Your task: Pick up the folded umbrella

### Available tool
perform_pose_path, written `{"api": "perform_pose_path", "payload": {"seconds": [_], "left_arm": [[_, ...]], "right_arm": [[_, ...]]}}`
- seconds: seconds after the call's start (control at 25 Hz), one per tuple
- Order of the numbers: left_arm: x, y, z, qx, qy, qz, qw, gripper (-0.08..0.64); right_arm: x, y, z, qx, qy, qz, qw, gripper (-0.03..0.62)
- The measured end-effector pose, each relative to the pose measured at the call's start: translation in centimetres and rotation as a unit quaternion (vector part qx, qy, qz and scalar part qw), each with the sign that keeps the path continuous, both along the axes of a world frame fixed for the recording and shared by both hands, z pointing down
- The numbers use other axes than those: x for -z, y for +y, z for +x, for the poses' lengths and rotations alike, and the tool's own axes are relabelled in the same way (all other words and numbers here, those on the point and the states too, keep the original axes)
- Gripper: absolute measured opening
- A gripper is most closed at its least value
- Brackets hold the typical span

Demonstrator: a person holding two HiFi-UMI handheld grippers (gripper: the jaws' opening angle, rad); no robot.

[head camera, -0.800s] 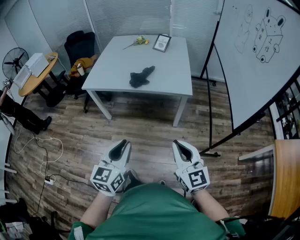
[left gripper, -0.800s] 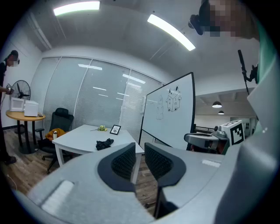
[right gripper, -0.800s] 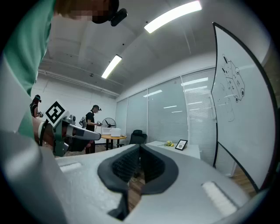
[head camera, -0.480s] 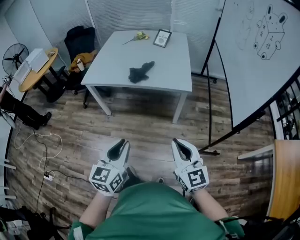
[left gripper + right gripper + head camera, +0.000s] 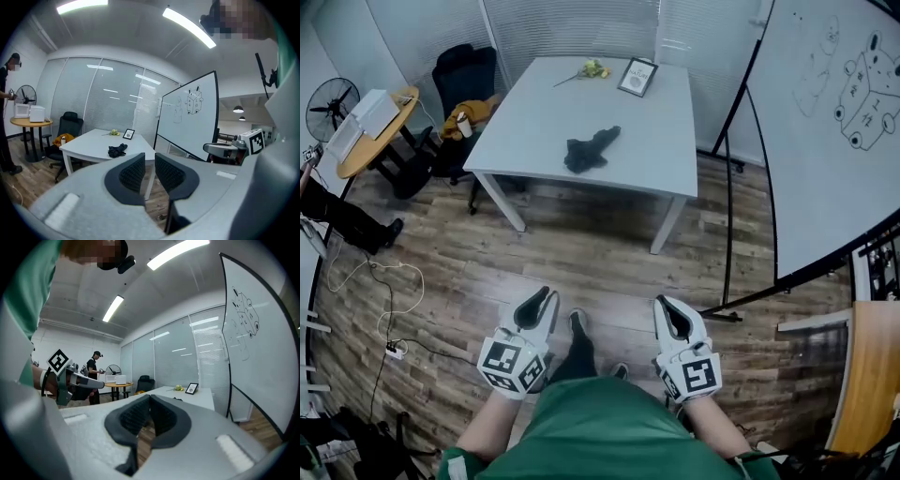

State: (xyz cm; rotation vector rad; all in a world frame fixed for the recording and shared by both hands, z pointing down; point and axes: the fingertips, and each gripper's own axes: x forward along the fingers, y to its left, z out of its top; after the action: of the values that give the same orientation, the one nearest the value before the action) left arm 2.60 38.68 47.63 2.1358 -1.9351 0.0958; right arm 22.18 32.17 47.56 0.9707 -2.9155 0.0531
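Currently approach stage | small black folded umbrella (image 5: 592, 150) lies mid-top on white rectangular table (image 5: 534, 112), well apart from both claws | left gripper (image 5: 542, 300) and right gripper (image 5: 667, 309) closed, empty, carried low at waist, likely because no reach has begun.

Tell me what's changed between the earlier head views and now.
The person's foot has stepped forward between the left tongs and right tongs, and the view has swung slightly, sliding the whiteboard rightward. Nothing was taken hold of or let go. Both tongs stay shut and empty; the folded umbrella still lies untouched on the white table.
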Motion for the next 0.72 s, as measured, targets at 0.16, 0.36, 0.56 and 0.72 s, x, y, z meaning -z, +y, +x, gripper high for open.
{"api": "perform_pose_path", "payload": {"seconds": [0.16,0.36,0.56,0.72], "left_arm": [[-0.6,-5.1,-2.2,-0.02,-0.001,0.006,0.9998,0.074],[-1.0,-12.6,-4.8,-0.057,0.023,0.013,0.998,0.075],[-0.9,-18.7,-8.4,-0.08,0.035,0.012,0.9961,0.075],[-1.3,-21.8,-12.5,-0.082,0.042,0.009,0.9957,0.074]], "right_arm": [[-1.0,-3.7,-1.6,-0.028,0.022,-0.013,0.999,0.003],[-1.1,-9.0,-5.0,-0.052,0.05,-0.017,0.997,0.003],[-1.0,-13.7,-8.8,-0.073,0.063,-0.03,0.995,0.003],[-0.7,-16.6,-12.4,-0.081,0.068,-0.028,0.994,0.003]]}}
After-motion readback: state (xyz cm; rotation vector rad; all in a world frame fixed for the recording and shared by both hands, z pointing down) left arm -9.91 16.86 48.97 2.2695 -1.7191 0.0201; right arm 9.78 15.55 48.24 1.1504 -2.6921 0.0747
